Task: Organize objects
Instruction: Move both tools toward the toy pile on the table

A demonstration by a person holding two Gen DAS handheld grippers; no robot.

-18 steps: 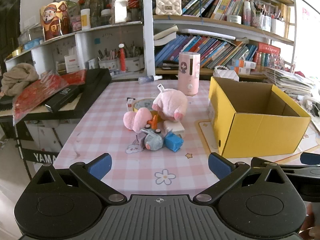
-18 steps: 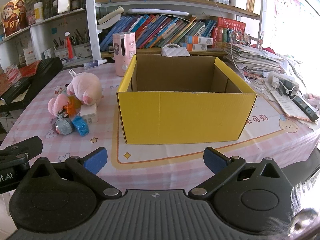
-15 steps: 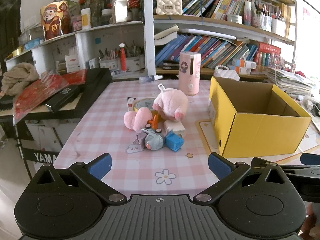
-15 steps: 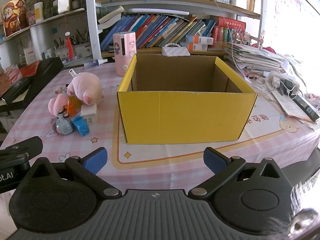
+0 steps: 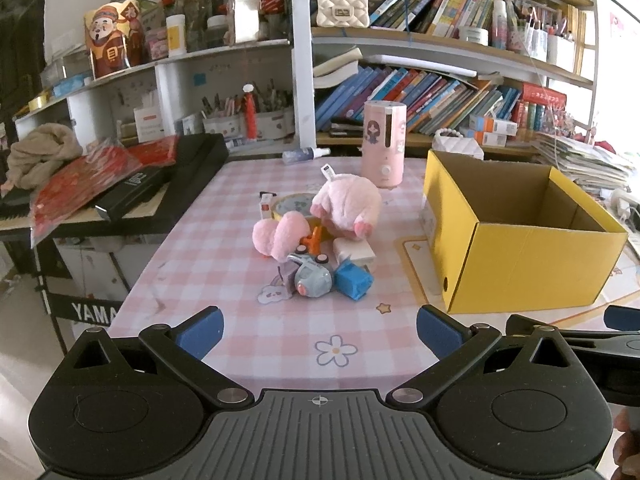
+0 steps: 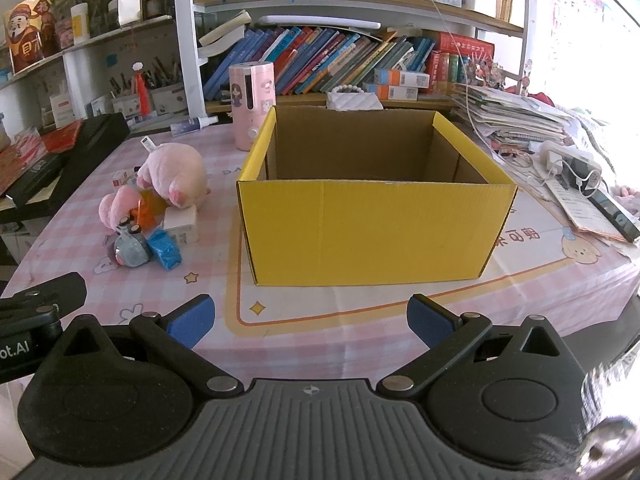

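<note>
Yellow corrugated cardboard, open at the top and showing only bare brown inner walls as far as either view reaches, marks the box (image 6: 376, 236) where the sorting appears to be headed, and by that evidence the tidying has not yet begun. To the left of the box, on the pink checked tablecloth (image 5: 240, 220), the clutter lies in one heap: a large pink plush toy (image 5: 348, 208) leaning over a smaller pink plush piece (image 5: 278, 236), an orange plastic item (image 5: 314, 240) between them, a white rectangular block (image 5: 354, 250) just beside the box-facing side of the heap, a small grey rounded toy (image 5: 312, 280) touching a blue cube-like object (image 5: 354, 282) at the near edge, and a roll of yellow tape (image 5: 294, 204) behind the plush. A tall pink cylindrical appliance (image 6: 252, 106) stands upright behind the box's left rear corner. The left gripper (image 5: 320, 332) hangs at the table's near edge facing the heap, jaws spread wide and holding nothing; the right gripper (image 6: 310, 320) faces the box front, likewise spread and empty. Every item seemingly remains to be picked up and dropped in, the heap's tangled stacking likely calling for one piece at a time.
</note>
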